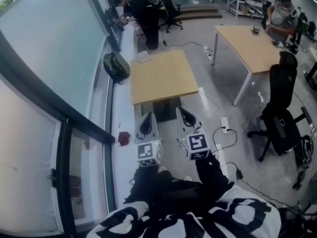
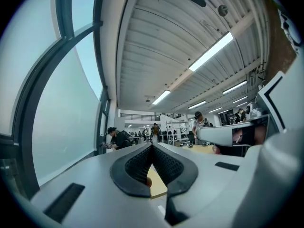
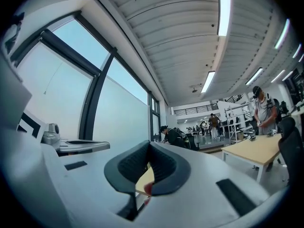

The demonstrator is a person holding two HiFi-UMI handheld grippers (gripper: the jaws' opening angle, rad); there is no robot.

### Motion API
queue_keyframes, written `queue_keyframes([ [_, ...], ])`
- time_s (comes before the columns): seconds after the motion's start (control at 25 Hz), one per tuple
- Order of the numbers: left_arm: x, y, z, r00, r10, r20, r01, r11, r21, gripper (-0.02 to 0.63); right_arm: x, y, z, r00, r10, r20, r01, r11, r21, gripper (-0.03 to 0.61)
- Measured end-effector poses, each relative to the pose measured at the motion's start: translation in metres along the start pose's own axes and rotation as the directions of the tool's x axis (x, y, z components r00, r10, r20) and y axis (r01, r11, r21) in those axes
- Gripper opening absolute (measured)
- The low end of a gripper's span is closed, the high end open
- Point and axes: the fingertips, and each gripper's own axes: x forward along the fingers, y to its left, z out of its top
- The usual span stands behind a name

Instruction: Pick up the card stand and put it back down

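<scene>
No card stand shows in any view. A small square wooden table (image 1: 161, 76) with a bare top stands ahead of me. My left gripper (image 1: 146, 121) and right gripper (image 1: 185, 114) hang side by side in the air short of the table's near edge, pointing toward it. In the left gripper view the left gripper (image 2: 151, 148) has its jaws together with nothing between them. In the right gripper view the right gripper (image 3: 149, 145) looks the same, jaws meeting and holding nothing. A strip of the table (image 2: 156, 184) shows below the pads.
A tall window wall with a white ledge runs along the left, with a dark backpack (image 1: 115, 66) and a small red thing (image 1: 124, 138) on the ledge. A larger table (image 1: 250, 43), a black office chair (image 1: 280, 113) and floor cables (image 1: 224, 125) lie to the right. People work at the back.
</scene>
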Motion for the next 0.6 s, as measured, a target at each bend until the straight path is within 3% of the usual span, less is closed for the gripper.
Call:
queue_keyframes([
  [0.4,0.059,0.031,-0.033,0.999,-0.025,-0.043,0.023,0.999,-0.032,0.003,0.058,-0.004,-0.017,0.999,0.0,-0.038,0.0,1.0,0.008,0.02],
  [0.6,0.118,0.075,-0.016,1.0,-0.024,0.019,0.025,0.997,-0.078,0.003,0.112,-0.007,-0.007,1.0,-0.017,0.018,0.019,0.994,-0.103,0.02],
])
